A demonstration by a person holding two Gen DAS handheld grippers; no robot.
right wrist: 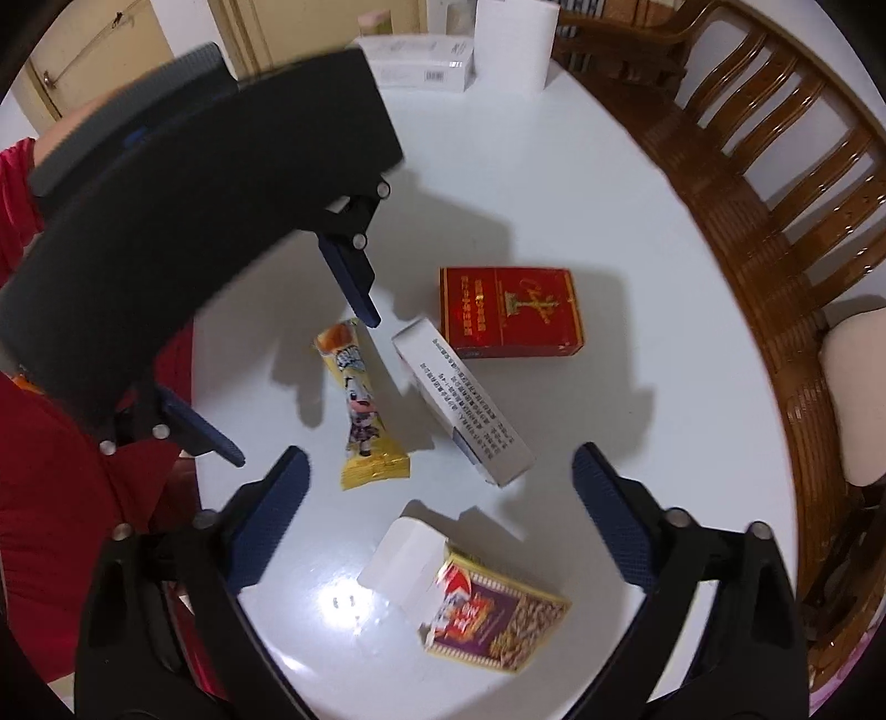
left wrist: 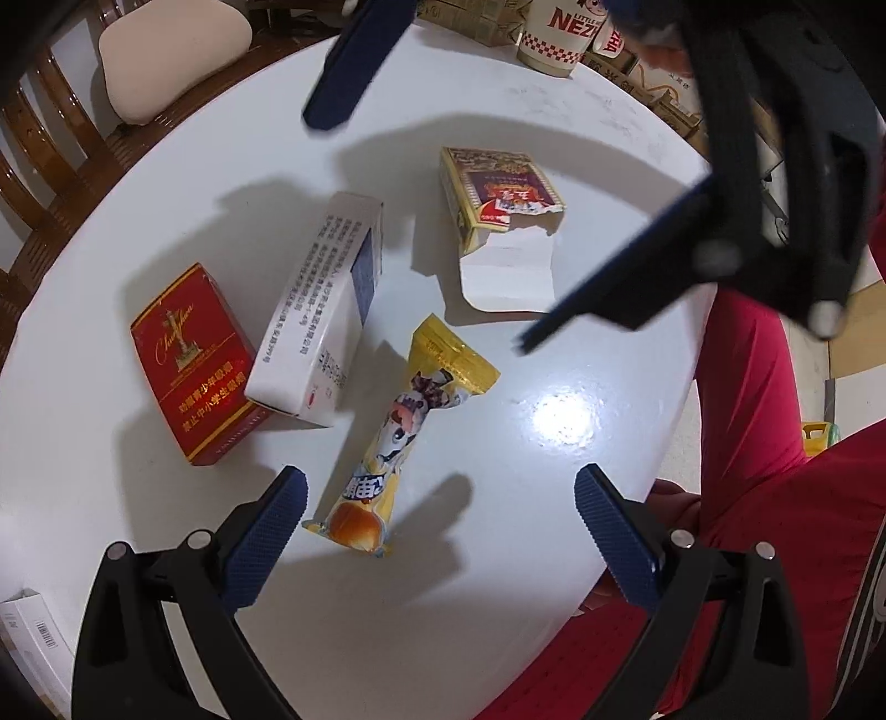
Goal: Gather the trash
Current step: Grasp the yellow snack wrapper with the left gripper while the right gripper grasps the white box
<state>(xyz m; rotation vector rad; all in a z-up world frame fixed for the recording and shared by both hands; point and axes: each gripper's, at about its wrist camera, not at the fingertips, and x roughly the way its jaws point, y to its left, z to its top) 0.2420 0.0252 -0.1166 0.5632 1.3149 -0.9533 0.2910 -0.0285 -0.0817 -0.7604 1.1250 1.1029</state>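
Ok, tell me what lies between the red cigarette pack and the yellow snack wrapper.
The white box lies between the red cigarette pack and the yellow snack wrapper, leaning against the pack. Both wrist views show it.

The left wrist view looks steeply down from close above the round white table (left wrist: 554, 138), facing away from the person's red-clothed lap toward the far rim with the paper cup (left wrist: 554, 36). The right wrist view looks down from the opposite side, facing the other rim and the wooden chairs (right wrist: 775, 166). Both share the table's middle: red box (left wrist: 194, 365), white box (left wrist: 326, 310), yellow wrapper (left wrist: 398, 437) and torn box (left wrist: 498, 199), seen reversed.
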